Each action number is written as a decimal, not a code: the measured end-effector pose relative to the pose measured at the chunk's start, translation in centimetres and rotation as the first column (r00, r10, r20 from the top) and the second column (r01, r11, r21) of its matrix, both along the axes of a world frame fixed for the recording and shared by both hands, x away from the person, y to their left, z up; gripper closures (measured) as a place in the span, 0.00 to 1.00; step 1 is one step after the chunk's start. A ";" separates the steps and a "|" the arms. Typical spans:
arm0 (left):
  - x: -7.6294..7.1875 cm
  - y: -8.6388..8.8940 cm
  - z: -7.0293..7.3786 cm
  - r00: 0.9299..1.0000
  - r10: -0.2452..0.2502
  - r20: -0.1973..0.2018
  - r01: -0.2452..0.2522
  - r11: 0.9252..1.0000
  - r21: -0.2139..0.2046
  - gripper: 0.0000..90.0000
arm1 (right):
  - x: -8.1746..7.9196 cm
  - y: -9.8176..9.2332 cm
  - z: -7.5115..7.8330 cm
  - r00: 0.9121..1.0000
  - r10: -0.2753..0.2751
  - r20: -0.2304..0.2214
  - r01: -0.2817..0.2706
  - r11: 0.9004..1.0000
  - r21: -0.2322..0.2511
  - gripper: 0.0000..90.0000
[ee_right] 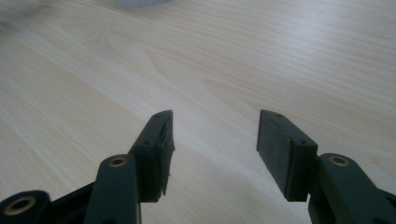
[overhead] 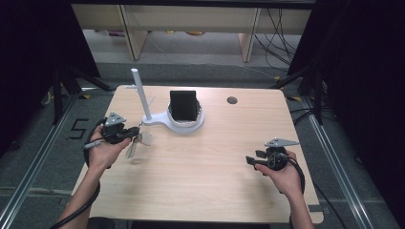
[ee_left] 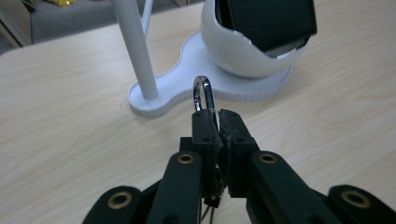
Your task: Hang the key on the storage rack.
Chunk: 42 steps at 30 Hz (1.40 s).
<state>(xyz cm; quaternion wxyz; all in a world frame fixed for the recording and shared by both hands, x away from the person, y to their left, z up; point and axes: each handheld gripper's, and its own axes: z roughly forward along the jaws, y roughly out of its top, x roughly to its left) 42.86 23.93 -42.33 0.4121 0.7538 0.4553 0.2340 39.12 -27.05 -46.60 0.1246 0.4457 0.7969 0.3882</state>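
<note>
Keys held beside the white stand

The left gripper [ee_left: 217, 116] pinches the key ring [ee_left: 203, 93] tight near the stand [overhead: 165, 120]; hooking it should go slowly. The right gripper [ee_right: 215, 140] gapes, empty.

Even overhead light on bench [overhead: 205, 162], dark surround; soft shadows beneath hands. Glare on metal ring [ee_left: 203, 91]. Gripper views: foreground jaws soft, far corner blurred, slight edge distortion.
</note>
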 end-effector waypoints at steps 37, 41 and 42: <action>3.9 2.2 5.3 0.936 0.265 0.231 -0.246 0.963 -0.108 0.95 | -0.2 0.2 0.2 1.000 -0.028 -0.004 0.028 0.999 -0.021 0.52; 4.2 1.9 5.6 0.929 0.273 0.248 -0.254 0.961 -0.107 0.95 | -0.3 0.3 0.3 0.999 -0.033 -0.013 0.033 0.999 -0.017 0.52; 4.2 1.8 5.6 0.929 0.274 0.251 -0.255 0.961 -0.105 0.95 | -0.2 0.3 0.2 0.999 -0.031 -0.013 0.031 0.999 -0.011 0.52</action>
